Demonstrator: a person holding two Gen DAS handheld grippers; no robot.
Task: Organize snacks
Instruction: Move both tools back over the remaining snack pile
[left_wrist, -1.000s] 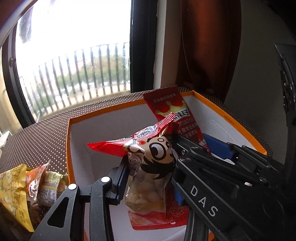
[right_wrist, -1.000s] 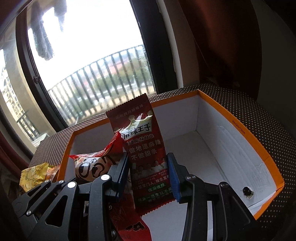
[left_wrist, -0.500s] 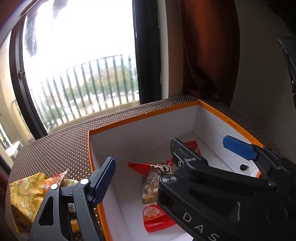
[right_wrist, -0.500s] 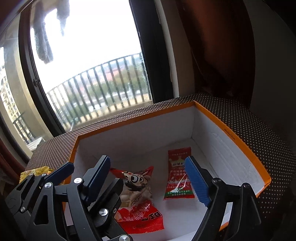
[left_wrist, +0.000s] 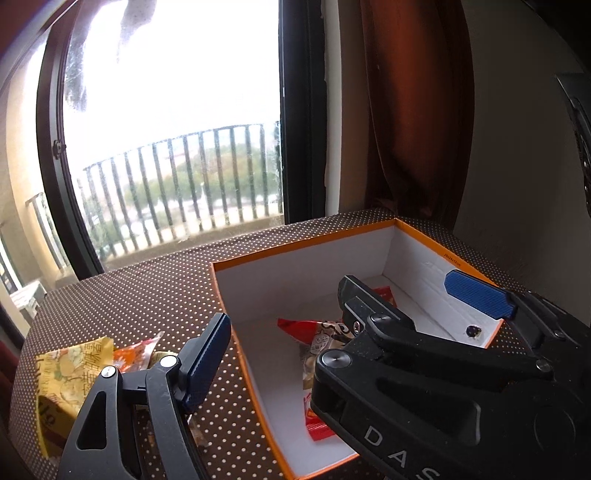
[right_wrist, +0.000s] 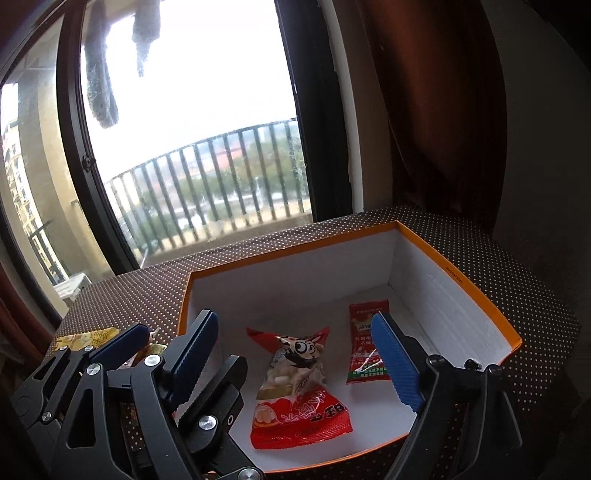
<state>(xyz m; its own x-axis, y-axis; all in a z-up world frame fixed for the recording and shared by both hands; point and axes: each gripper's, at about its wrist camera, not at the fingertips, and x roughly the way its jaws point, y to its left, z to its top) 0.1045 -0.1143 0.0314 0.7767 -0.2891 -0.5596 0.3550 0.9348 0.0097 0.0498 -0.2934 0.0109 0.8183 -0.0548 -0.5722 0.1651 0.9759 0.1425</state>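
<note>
An orange-rimmed white box (right_wrist: 458, 280) (left_wrist: 295, 247) sits on the dotted table. Inside lie a red packet with a cartoon face (right_wrist: 295, 373) (left_wrist: 317, 339) and a flat red packet (right_wrist: 364, 332). My right gripper (right_wrist: 295, 358) is open and empty above the box. My left gripper (left_wrist: 351, 325) is open and empty, its left finger (left_wrist: 205, 358) outside the box's left wall. It also shows in the right wrist view (right_wrist: 122, 343). A yellow packet (left_wrist: 70, 373) (right_wrist: 86, 338) and an orange packet (left_wrist: 136, 354) lie left of the box.
The brown dotted table (left_wrist: 147, 280) runs to a window (left_wrist: 177, 147) with a balcony railing. A dark red curtain (right_wrist: 443, 110) hangs behind the box. A small dark speck (left_wrist: 472, 331) sits in the box's right corner.
Both grippers opened and let their packets drop into the box, then pulled back and up. The two red packets now lie on the box floor.
</note>
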